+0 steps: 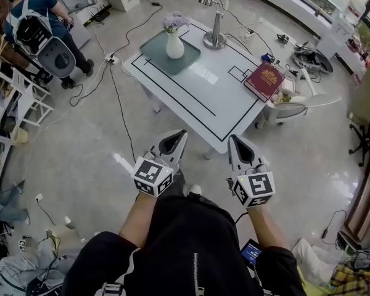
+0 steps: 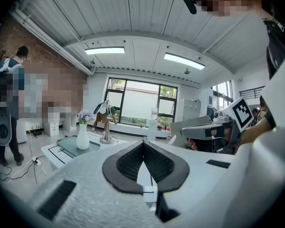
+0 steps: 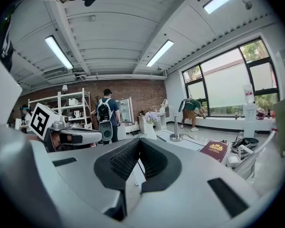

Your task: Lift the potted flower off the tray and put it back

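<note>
A white vase with pale purple flowers (image 1: 174,37) stands upright on a grey-green tray (image 1: 186,58) at the far left corner of the white table (image 1: 203,94). The left gripper view shows the vase (image 2: 82,136) far ahead on its tray (image 2: 71,148); in the right gripper view the flowers (image 3: 152,118) are small and distant. My left gripper (image 1: 179,134) and right gripper (image 1: 234,139) hover side by side short of the table's near edge, well away from the vase. Both are shut with nothing between their jaws.
A silver desk lamp (image 1: 214,23) stands beside the tray and a red book (image 1: 264,80) lies at the table's right edge. A person with a backpack (image 1: 34,23) stands at the far left by white shelves (image 1: 12,97). Cables cross the floor (image 1: 108,79).
</note>
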Tool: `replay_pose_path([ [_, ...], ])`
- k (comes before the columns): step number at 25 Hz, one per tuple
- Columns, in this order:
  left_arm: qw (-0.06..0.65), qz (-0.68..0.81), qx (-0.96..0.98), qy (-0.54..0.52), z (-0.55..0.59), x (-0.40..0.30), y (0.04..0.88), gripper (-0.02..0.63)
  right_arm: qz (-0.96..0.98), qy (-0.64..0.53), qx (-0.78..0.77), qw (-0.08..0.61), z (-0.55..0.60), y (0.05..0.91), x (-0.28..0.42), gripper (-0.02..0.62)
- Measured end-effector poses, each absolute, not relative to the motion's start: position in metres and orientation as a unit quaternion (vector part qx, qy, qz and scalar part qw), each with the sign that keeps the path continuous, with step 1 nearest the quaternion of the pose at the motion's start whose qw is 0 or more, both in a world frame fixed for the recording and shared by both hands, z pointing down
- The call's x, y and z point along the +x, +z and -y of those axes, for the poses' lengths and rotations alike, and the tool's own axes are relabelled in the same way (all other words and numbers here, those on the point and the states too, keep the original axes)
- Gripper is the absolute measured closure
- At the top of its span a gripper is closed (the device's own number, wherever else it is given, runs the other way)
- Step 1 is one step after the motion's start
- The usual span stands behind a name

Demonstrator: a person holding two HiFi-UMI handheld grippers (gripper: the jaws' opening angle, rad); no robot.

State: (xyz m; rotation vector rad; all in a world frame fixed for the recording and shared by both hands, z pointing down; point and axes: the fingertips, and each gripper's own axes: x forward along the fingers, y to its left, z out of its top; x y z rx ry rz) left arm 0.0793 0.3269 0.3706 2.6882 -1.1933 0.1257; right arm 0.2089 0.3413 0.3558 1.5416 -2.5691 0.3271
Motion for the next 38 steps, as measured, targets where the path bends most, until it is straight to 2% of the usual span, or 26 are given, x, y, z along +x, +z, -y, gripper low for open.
replay_pose_path([
  [7, 0.107, 0.402, 0.909, 0.035, -0.283, 0.068, 0.382, 0.600, 0.851, 0.114, 0.507, 0.067, -0.302, 0.365, 0.197, 0.588],
  [14, 0.118, 0.403, 0.907, 0.029, -0.191, 0.029, 0.398, 0.600, 0.851, 0.119, 0.506, 0.072, -0.228, 0.370, 0.159, 0.588],
  [29, 0.059, 0.349, 0.932, 0.085, 0.033, -0.052, 0.428, 0.600, 0.818, 0.164, 0.543, 0.096, -0.041, 0.383, 0.055, 0.588],
  [38, 0.063, 0.337, 0.936, 0.085, 0.118, -0.065, 0.465, 0.598, 0.789, 0.185, 0.572, 0.124, -0.003, 0.403, 0.057, 0.588],
])
